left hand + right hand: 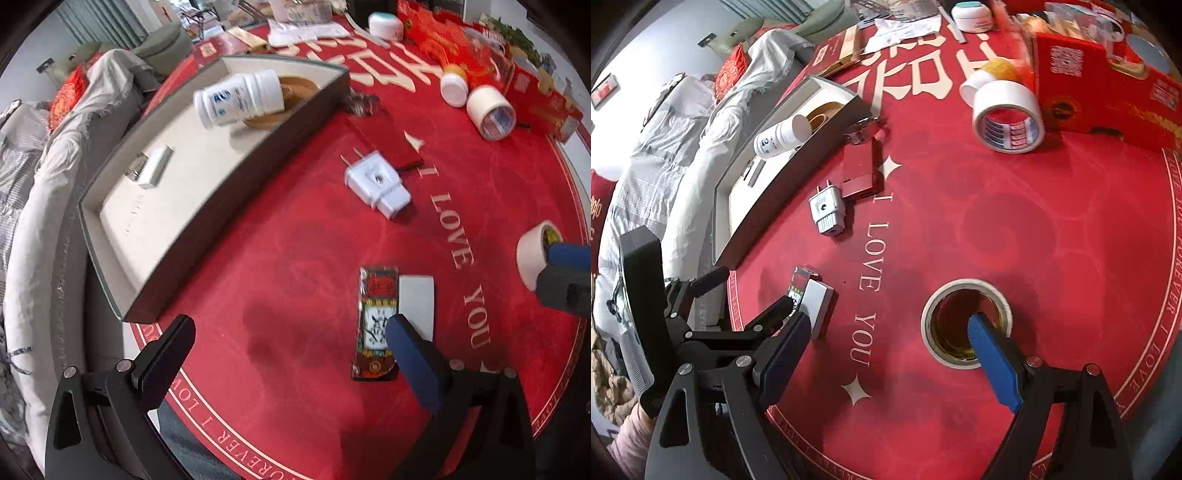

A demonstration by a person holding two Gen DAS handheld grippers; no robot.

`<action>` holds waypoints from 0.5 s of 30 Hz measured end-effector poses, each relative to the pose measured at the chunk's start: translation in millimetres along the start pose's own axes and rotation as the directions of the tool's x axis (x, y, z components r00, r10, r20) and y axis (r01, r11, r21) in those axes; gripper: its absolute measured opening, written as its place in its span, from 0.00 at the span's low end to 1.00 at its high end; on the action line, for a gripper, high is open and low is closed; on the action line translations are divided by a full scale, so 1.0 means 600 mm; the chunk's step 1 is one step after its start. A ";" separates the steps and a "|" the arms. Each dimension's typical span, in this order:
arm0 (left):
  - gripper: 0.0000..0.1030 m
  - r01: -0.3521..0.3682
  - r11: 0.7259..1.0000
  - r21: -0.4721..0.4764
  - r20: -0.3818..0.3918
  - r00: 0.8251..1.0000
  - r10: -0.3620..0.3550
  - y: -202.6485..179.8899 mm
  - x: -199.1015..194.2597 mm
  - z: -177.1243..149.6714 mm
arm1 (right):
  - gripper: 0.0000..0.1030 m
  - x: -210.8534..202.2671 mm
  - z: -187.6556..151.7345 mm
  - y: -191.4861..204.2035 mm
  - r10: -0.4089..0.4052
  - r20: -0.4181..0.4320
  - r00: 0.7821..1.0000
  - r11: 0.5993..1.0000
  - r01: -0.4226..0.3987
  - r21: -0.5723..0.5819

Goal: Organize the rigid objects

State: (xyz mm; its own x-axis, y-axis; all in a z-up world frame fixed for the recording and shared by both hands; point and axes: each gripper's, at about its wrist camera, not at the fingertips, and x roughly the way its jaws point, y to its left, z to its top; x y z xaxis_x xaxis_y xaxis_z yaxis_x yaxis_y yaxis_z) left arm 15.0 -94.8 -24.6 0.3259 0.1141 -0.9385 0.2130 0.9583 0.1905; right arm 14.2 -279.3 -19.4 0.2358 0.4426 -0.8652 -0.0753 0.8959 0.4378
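The right gripper [886, 350] is hanging spread wide, one finger [991, 360] dipping inside the tape roll [966, 323]; whether it is touching the roll is unclear. The left gripper [288, 350] is also gaping, holding nothing, its right finger lying over the card pack [376, 321] and white block [417, 306]. Ahead to its left, the tray [207, 206] is holding a bottle [240, 98], and the plug [376, 182] is lying straight ahead.

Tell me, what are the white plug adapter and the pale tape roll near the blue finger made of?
The white two-pin plug adapter looks like smooth moulded plastic with a slight sheen and ribbed end; its pins look like metal. The pale tape roll lying flat seems to be matte paper, like masking tape, with a brownish, probably cardboard, core.
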 end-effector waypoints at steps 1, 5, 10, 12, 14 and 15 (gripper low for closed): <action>1.00 0.007 1.000 0.011 0.005 1.000 -0.007 0.000 -0.001 -0.003 | 0.86 -0.003 -0.003 -0.004 0.005 0.000 1.000 1.000 -0.005 0.003; 1.00 0.030 0.994 0.106 0.016 0.999 -0.031 -0.017 -0.006 -0.015 | 0.86 -0.007 -0.008 -0.009 0.010 0.001 1.000 1.000 -0.010 0.007; 1.00 -0.053 0.988 0.143 0.078 0.996 0.042 -0.027 -0.013 -0.019 | 0.86 -0.010 -0.007 -0.007 0.010 0.010 1.000 1.000 -0.010 0.000; 1.00 -0.075 0.992 0.099 0.084 0.994 0.067 -0.009 -0.010 -0.013 | 0.86 -0.016 -0.007 -0.005 0.014 0.023 1.000 1.000 -0.014 -0.008; 1.00 -0.090 0.994 0.055 0.073 0.994 0.086 0.013 -0.002 -0.006 | 0.86 -0.023 -0.007 -0.003 0.020 0.041 0.999 1.000 -0.019 -0.015; 1.00 -0.096 0.994 0.044 0.067 0.993 0.093 0.023 0.002 -0.003 | 0.86 -0.027 -0.007 -0.003 0.024 0.052 0.998 1.000 -0.023 -0.017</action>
State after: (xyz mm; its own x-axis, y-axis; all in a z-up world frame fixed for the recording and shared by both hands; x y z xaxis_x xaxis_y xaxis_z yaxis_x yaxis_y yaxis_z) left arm 16.5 -81.3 -23.5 0.4057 0.1849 -0.8951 0.2214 0.9303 0.2925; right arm 6.6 -287.8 -7.3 0.2841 0.4615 -0.8405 -0.0973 0.8859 0.4535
